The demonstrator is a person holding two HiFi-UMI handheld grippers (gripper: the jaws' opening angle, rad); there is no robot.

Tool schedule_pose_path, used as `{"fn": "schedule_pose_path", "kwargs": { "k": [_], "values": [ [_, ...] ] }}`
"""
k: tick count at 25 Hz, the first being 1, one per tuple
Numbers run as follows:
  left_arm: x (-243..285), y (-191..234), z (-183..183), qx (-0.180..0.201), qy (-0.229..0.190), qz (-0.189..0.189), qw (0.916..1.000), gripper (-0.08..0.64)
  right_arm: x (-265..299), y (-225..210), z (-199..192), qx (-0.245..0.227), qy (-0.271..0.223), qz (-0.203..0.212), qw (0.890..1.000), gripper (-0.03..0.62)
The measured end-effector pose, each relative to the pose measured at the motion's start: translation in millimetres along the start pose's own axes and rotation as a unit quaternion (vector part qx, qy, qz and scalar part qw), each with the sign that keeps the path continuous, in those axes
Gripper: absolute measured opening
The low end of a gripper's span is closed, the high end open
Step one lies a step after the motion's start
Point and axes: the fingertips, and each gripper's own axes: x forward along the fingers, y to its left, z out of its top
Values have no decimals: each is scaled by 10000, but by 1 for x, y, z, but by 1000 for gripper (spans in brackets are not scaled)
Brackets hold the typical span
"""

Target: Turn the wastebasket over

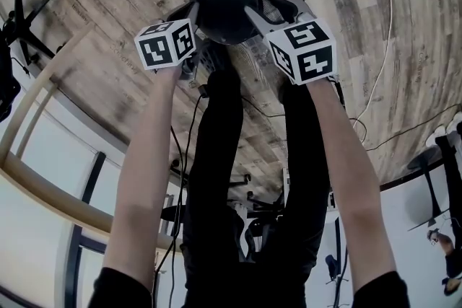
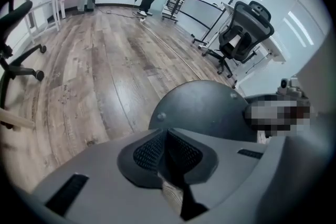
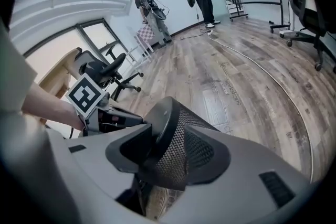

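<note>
The black mesh wastebasket [image 1: 224,0] is turned with its solid round base toward me, above the wooden floor. At the base's left edge my left gripper [image 1: 193,9] is shut, a thin dark strip of the basket's wall pinched between its pads. In the left gripper view the base [image 2: 205,107] bulges just beyond the left gripper [image 2: 168,157]. My right gripper [image 1: 266,5] straddles the basket's right edge, its jaws standing wide. In the right gripper view the mesh wall and base rim [image 3: 178,134] pass between the right gripper's [image 3: 165,152] jaws, with a gap beside the left pad.
My legs stand directly under the basket. A cable [image 1: 382,47] curves over the floor to the right. A chair base [image 1: 29,11] sits far left, an office chair [image 2: 241,34] by the far desks and another chair [image 3: 105,71] near the window. People stand at the back wall.
</note>
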Motion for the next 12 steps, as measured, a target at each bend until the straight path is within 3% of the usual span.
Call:
{"fn": "schedule_pose_path", "kwargs": {
  "k": [2, 5, 9, 12],
  "values": [
    [-4, -8, -1, -5, -35, -263, 9996, 38, 2, 4, 2, -23, -6, 1, 10000, 202],
    [-11, -29, -2, 214, -90, -731, 9971, 198, 6, 8, 5, -55, -24, -20, 10000, 201],
    [-21, -63, -7, 996, -175, -1312, 9862, 289, 8, 6, 8, 100, -54, -74, 9999, 201],
    [-27, -85, -9, 1443, -226, -1547, 9771, 332, 9, 6, 12, 210, -75, -88, 9997, 201]
  ]
}}
